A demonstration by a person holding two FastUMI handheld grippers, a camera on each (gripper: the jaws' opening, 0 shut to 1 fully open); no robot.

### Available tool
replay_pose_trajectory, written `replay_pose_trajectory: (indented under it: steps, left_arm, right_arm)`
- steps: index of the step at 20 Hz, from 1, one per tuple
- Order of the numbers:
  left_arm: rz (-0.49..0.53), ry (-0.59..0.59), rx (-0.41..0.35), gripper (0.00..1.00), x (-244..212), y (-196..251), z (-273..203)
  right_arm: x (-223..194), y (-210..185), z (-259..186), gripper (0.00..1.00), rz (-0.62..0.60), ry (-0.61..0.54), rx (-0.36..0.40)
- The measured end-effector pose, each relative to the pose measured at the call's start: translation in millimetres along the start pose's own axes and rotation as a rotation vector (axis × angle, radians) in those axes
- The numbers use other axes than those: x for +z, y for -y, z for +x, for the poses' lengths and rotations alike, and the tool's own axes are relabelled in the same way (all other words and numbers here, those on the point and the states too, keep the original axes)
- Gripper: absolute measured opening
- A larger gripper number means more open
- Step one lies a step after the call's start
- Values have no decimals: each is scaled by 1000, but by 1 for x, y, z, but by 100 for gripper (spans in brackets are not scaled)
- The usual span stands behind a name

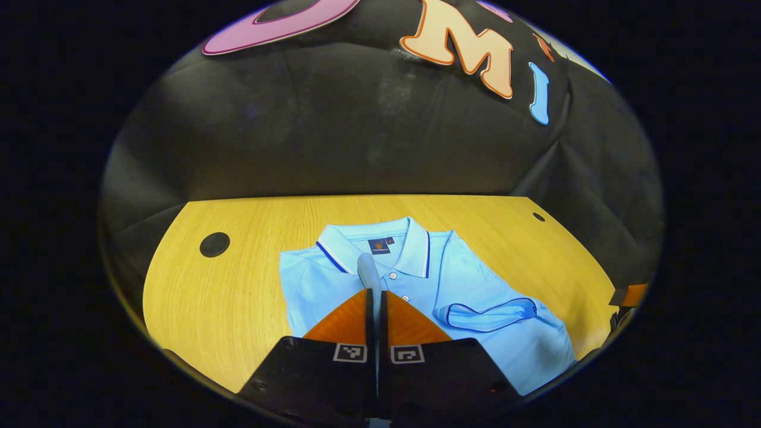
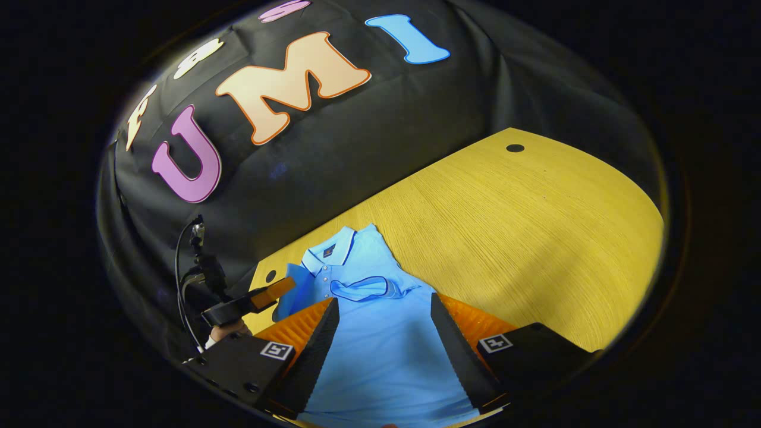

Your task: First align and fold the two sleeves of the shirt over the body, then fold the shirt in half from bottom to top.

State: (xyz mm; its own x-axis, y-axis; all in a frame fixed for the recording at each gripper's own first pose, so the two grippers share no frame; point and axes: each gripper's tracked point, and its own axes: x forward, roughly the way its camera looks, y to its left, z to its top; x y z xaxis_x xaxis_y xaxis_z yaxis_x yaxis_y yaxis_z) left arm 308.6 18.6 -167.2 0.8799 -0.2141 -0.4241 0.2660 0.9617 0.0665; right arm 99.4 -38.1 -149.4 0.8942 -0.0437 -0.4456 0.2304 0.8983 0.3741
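I am keeping the jaws of the left gripper closed on a fold of pale cloth that stands up between them; I judge this to be the shirt's sleeve, pinched so that it can be carried over the body and laid flat. In the right gripper view the left gripper is showing farther off at the shirt's edge, over the bench, with part of a hand beneath it.

I am holding the jaws of the right gripper wide open, one finger on each side of the lower body of the shirt, gripping nothing. I judge this stance to be a standby over the hem, ready for the bottom-to-top fold.

The shirt is lying face up on the bench, collar toward the wall. It is a light blue polo with dark trim on the collar and cuffs, a buttoned placket and a small dark label inside the neck. The other sleeve is already lying folded across the chest, its trimmed cuff pointing inward. The cloth is looking mostly smooth, with slight creasing near the folded sleeve. A dark round hole is showing in the bench beside the shirt.
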Motion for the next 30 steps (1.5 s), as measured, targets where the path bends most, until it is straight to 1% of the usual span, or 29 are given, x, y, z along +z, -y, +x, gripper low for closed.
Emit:
replay_pose_trajectory:
  steps: [1,2,3,4,5,6,7,8,9,11,13,15,17,21,23,26,30]
  left_arm:
    - [-9,2,-6,4,-1,4,0]
    - [-16,7,-15,3,0,8,-1]
    - [-13,19,-11,27,1,9,-4]
    - [-3,28,-2,41,2,9,-10]
    - [9,32,4,57,1,9,-17]
    - [21,37,18,60,1,8,-26]
    - [29,41,34,84,-2,6,-37]
    - [32,45,47,89,-4,6,-48]
    - [26,47,60,85,-8,5,-64]
    - [-1,47,82,85,-21,6,-100]
    - [-24,43,119,85,-42,7,-134]
    - [-43,38,165,85,-68,8,-170]
    - [-63,31,216,85,-99,10,-201]
    - [-123,0,311,84,-164,13,-258]
    - [-150,-22,350,85,-194,12,-281]
    - [-177,-37,364,85,-226,17,-302]
    - [-168,-59,378,84,-252,16,-301]
  right_arm:
    - [-1,1,-2,97,-2,6,-3]
    - [-2,4,-5,97,-1,9,-7]
    - [-3,5,-8,98,3,10,-8]
    - [-4,7,-12,97,6,14,-9]
    - [-6,10,-14,97,10,14,-11]
    - [-8,13,-17,97,9,15,-17]
    - [-10,17,-21,97,4,15,-22]
    - [-12,20,-26,97,-7,16,-24]
    - [-16,23,-30,98,-24,14,-26]
    - [-24,31,-43,97,-80,7,-33]
    - [-37,37,-58,97,-125,-20,-17]
    - [-54,42,-69,97,-156,-44,12]
    - [-75,56,-79,97,-198,-76,20]
    - [-117,76,-99,97,-323,-133,38]
    - [-136,84,-101,98,-354,-158,50]
    - [-155,97,-99,97,-391,-184,47]
    - [-158,99,-86,97,-446,-173,48]
